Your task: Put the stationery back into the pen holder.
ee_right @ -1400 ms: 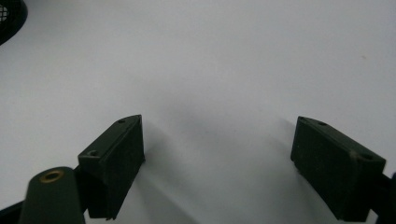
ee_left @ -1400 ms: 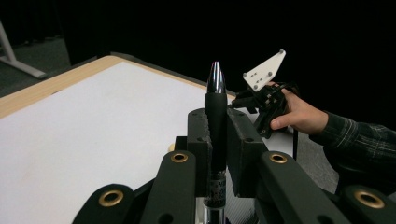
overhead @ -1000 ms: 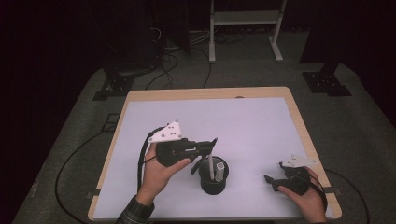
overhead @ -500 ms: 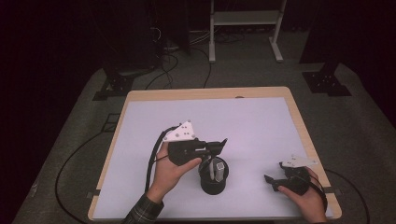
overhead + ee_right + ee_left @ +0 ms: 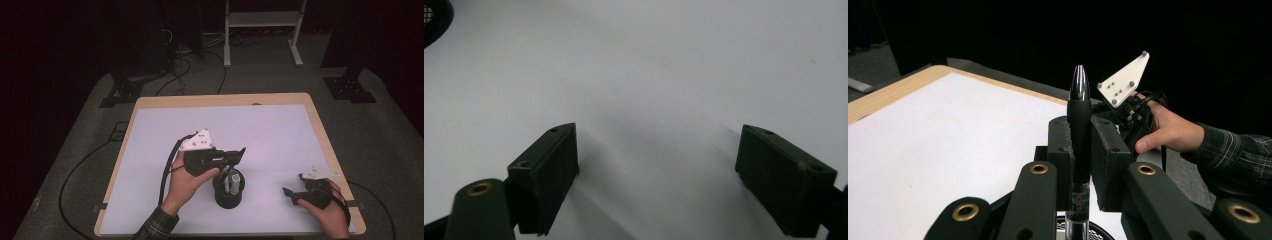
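Note:
My left gripper (image 5: 239, 153) is shut on a black pen (image 5: 1079, 95) with a silver tip, which stands upright between the jaws in the left gripper view. It hovers just above a black mesh cup (image 5: 228, 195) at the table's front middle, and the pen's lower end reaches down to the cup's rim (image 5: 1100, 235). A grey piece (image 5: 233, 182) shows inside the cup. My right gripper (image 5: 290, 192) lies low on the table at the front right, its jaws wide apart with only bare white surface between them (image 5: 656, 165).
The table has a white top (image 5: 215, 125) with a wooden edge (image 5: 220, 99). Cables trail off its left side onto grey floor. A white frame stand (image 5: 260, 20) and dark stands sit beyond the far edge.
My left gripper has shifted to the right and a little lower with the pen, ending over the cup. The right gripper has stayed put.

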The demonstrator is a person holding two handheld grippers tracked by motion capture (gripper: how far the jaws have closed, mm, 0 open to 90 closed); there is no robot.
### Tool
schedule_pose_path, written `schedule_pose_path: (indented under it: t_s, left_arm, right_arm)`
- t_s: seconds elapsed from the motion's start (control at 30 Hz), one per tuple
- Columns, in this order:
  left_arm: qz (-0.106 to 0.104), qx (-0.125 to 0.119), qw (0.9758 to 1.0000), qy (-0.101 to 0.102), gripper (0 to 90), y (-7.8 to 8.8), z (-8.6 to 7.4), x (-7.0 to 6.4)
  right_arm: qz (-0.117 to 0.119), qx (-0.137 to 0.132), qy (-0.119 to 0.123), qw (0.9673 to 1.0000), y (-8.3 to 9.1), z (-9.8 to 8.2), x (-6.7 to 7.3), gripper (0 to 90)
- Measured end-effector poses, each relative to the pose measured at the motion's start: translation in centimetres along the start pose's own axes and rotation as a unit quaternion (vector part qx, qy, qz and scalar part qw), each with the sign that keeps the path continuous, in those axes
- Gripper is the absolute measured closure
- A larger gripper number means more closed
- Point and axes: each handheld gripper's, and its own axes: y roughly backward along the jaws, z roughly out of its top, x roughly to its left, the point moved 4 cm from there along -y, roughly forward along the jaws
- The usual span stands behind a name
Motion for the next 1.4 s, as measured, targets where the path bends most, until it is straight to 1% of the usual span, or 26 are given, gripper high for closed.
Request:
schedule_pose_path:
  t_s: [0.1, 0.13, 0.17, 0.2, 0.23, 0.3, 0.33, 0.43, 0.53, 0.57, 0.67, 0.77, 0.9, 0.97, 1.03, 1.07, 1.2, 1.4]
  left_arm:
    - [-0.003, 0.01, 0.9999, 0.0, 80.0, -0.5, -0.4, -0.2]
    - [-0.003, 0.01, 0.9999, 0.0, 80.1, -0.5, -0.4, -0.2]
    - [-0.007, 0.015, 0.9999, 0.0, 80.1, -0.8, -0.7, -0.4]
    - [-0.007, 0.015, 0.9999, 0.0, 80.0, -0.8, -0.7, -0.4]
    - [-0.007, 0.024, 0.9997, -0.004, 80.1, -1.1, -1.1, -0.5]
    - [-0.006, 0.027, 0.9996, -0.006, 80.1, -1.2, -1.3, -0.6]
    - [-0.004, 0.033, 0.9994, -0.006, 80.0, -1.4, -1.5, -0.6]
    - [-0.004, 0.036, 0.9993, -0.006, 80.0, -1.5, -1.8, -0.6]
    - [-0.001, 0.04, 0.9992, -0.006, 80.0, -1.5, -2.1, -0.7]
    - [0.003, 0.045, 0.999, -0.006, 80.0, -1.5, -2.4, -0.8]
    - [0.004, 0.047, 0.9989, -0.006, 80.0, -1.4, -2.7, -0.8]
    - [0.006, 0.049, 0.9988, -0.001, 80.0, -1.2, -3.2, -0.7]
    - [0.006, 0.052, 0.9986, 0.001, 80.0, -1.2, -3.4, -0.7]
    - [0.004, 0.059, 0.9983, 0.001, 80.0, -1.4, -3.8, -0.8]
    - [0.003, 0.059, 0.9983, 0.002, 80.1, -1.5, -3.9, -0.8]
    - [0.003, 0.064, 0.9979, 0.003, 80.0, -1.6, -4.2, -0.8]
    - [0.0, 0.067, 0.9977, 0.006, 80.0, -1.8, -4.5, -0.9]
    - [0.001, 0.076, 0.9971, 0.01, 79.9, -1.9, -5.1, -0.9]
  right_arm:
    - [0.0, 0.0, 0.0, 1.0, 0.0, 0.0, 0.0, 16.3]
    - [0.0, 0.0, 0.0, 1.0, 0.0, 0.0, 0.0, 16.3]
    - [0.0, 0.0, 0.0, 1.0, 0.0, 0.0, 0.0, 16.3]
    - [0.0, 0.0, 0.0, 1.0, 0.0, 0.0, 0.0, 16.3]
    - [0.0, 0.0, 0.0, 1.0, 0.0, 0.0, 0.0, 16.3]
    - [0.0, 0.0, 0.0, 1.0, 0.0, 0.0, 0.0, 16.3]
    - [0.0, 0.0, 0.0, 1.0, 0.0, 0.0, 0.0, 16.3]
    - [0.0, 0.0, 0.0, 1.0, 0.0, 0.0, 0.0, 16.3]
    - [0.0, 0.0, 0.0, 1.0, 0.0, 0.0, 0.0, 16.3]
    - [0.0, 0.0, 0.0, 1.0, 0.0, 0.0, 0.0, 16.3]
    - [0.0, 0.0, 0.0, 1.0, 0.0, 0.0, 0.0, 16.3]
    - [0.0, 0.0, 0.0, 1.0, 0.0, 0.0, 0.0, 16.3]
    - [0.0, 0.0, 0.0, 1.0, 0.0, 0.0, 0.0, 16.3]
    - [0.0, 0.0, 0.0, 1.0, 0.0, 0.0, 0.0, 16.3]
    - [0.0, 0.0, 0.0, 1.0, 0.0, 0.0, 0.0, 16.3]
    - [0.0, 0.0, 0.0, 1.0, 0.0, 0.0, 0.0, 16.3]
    - [0.0, 0.0, 0.0, 1.0, 0.0, 0.0, 0.0, 16.3]
    - [0.0, 0.0, -0.001, 1.0, 0.0, 0.0, 0.0, 16.3]
